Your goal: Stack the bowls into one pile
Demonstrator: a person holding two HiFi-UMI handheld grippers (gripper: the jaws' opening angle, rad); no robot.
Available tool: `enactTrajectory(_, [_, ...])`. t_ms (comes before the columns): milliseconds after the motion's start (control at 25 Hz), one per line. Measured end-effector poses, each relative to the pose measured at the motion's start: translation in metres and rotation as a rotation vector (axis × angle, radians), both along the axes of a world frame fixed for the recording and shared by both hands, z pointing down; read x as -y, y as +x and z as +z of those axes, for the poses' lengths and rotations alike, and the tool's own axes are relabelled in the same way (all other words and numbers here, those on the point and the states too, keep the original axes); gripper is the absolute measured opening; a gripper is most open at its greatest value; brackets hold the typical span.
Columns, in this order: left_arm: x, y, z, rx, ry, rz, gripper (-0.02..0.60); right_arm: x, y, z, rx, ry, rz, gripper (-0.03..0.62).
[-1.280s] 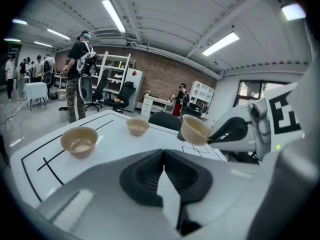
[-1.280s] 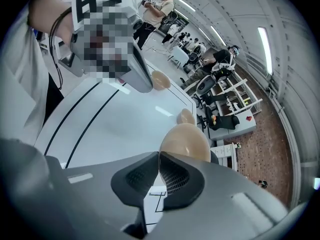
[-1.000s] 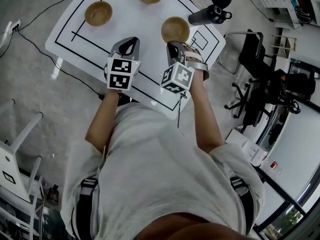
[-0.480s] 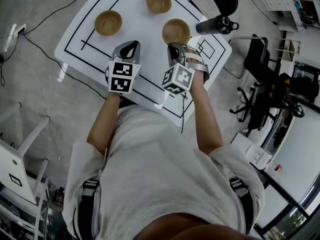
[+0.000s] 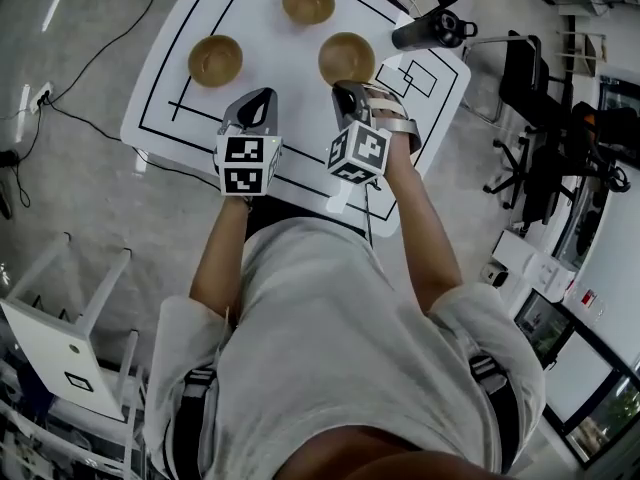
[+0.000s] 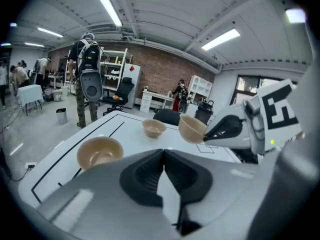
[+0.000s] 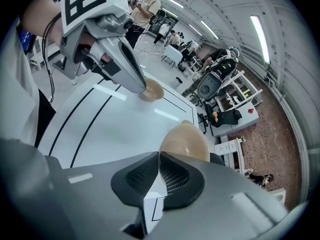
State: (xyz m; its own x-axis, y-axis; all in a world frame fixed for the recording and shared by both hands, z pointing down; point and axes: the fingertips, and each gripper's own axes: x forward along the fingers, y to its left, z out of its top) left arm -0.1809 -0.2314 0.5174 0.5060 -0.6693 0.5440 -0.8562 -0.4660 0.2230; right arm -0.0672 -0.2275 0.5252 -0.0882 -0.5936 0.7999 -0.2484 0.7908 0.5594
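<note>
Three tan bowls show on the white table (image 5: pixel 190 8) marked with black lines. One bowl (image 5: pixel 215 60) sits at the left and a second bowl (image 5: pixel 308 2) at the far side. My right gripper (image 5: pixel 347 90) is shut on the rim of the third bowl (image 5: pixel 347 56). In the left gripper view that bowl (image 6: pixel 192 128) hangs tilted above the tabletop. In the right gripper view it (image 7: pixel 184 140) sits just beyond the right gripper (image 7: pixel 159 154). My left gripper (image 5: pixel 262 98) hovers beside it, shut and empty (image 6: pixel 163 151), short of the left bowl (image 6: pixel 99 151).
A black bottle (image 5: pixel 432 30) lies at the table's far right edge. Black office chairs (image 5: pixel 530 78) stand to the right of the table. A white stand (image 5: pixel 60 338) is on the floor at the lower left, and a cable (image 5: pixel 80 118) runs along the floor.
The head view has shifted, so the table sits further right and lower in frame. Both grippers keep their pose, with the bowl still at the right gripper's tip.
</note>
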Motion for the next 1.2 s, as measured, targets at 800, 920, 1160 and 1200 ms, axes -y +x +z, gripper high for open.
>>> enactTrajectory(800, [-0.108,0.053,-0.056,0.114,0.146,-0.036,0.002,-0.091,0.045,-0.062,0.184,0.17,0.013,0.012])
enactTrajectory(920, [-0.107,0.057,-0.055,0.103,0.138,-0.025,0.002,-0.095,0.049,-0.06,0.194,0.158,0.035,0.012])
enactTrajectory(1160, [-0.062,0.054,-0.047,0.087,0.135,0.014,0.002,-0.065,0.045,-0.053,0.205,0.145,0.091,0.012])
enactTrajectory(1200, [-0.055,0.053,-0.044,0.079,0.129,0.024,0.002,-0.06,0.043,-0.05,0.199,0.139,0.099,0.012])
